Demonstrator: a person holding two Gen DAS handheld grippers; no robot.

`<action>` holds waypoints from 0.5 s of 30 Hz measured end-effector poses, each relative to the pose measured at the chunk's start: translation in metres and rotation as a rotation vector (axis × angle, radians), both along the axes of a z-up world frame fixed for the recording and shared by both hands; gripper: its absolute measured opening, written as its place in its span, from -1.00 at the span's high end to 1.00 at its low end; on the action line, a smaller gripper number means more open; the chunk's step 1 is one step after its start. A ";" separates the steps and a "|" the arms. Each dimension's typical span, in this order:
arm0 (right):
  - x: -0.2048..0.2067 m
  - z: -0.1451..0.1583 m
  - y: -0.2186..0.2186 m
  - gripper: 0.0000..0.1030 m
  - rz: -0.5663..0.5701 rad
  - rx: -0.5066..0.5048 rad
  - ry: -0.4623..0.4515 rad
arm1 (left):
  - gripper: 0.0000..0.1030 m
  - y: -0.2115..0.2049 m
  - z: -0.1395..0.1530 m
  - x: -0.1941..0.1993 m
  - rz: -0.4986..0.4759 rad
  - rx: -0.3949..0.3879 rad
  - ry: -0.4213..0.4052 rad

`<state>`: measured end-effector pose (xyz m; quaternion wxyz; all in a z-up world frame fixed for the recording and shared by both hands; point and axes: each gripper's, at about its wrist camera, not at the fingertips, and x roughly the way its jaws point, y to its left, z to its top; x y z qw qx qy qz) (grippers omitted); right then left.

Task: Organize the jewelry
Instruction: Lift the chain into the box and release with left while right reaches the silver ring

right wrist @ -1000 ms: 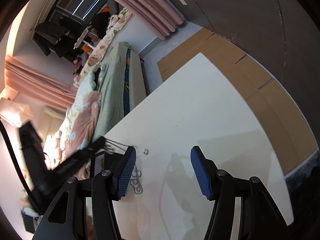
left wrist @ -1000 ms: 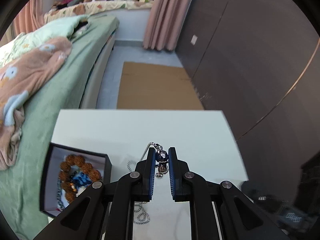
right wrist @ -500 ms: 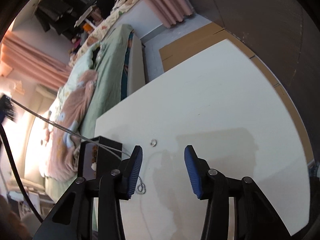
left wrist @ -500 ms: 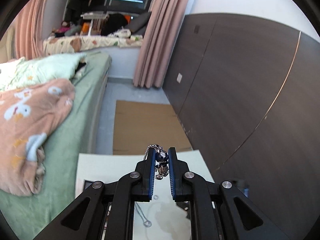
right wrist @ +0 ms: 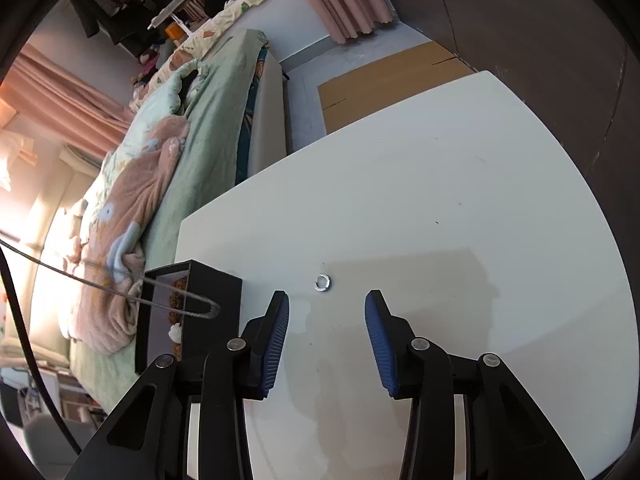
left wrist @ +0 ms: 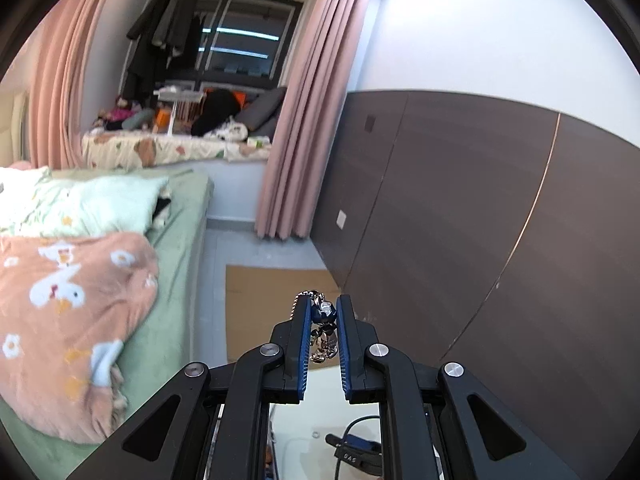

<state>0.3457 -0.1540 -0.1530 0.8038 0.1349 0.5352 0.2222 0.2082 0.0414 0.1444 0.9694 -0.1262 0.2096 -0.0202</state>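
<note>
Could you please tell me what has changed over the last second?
The left hand-held gripper lifted the necklace off the table; its chain now dangles over the black box. The right hand-held gripper stayed open, now nearer the ring.

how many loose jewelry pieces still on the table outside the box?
1: a small silver ring on the white table, just ahead of the open right claw. The claws hide the near table, so more may lie there.

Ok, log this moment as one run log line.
left gripper: shut on necklace, lifted | right gripper: open above table, near ring | jewelry box: open
</note>
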 end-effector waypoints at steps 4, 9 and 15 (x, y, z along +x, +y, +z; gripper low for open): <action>0.002 -0.003 0.013 0.28 0.009 -0.064 -0.015 | 0.75 0.011 0.008 -0.008 0.012 0.009 -0.021; 0.004 -0.007 0.030 0.29 0.025 -0.151 -0.032 | 0.75 0.028 0.003 -0.012 0.032 0.001 -0.013; 0.003 -0.013 0.050 0.30 0.043 -0.298 -0.072 | 0.75 0.040 -0.009 -0.011 0.035 -0.020 0.016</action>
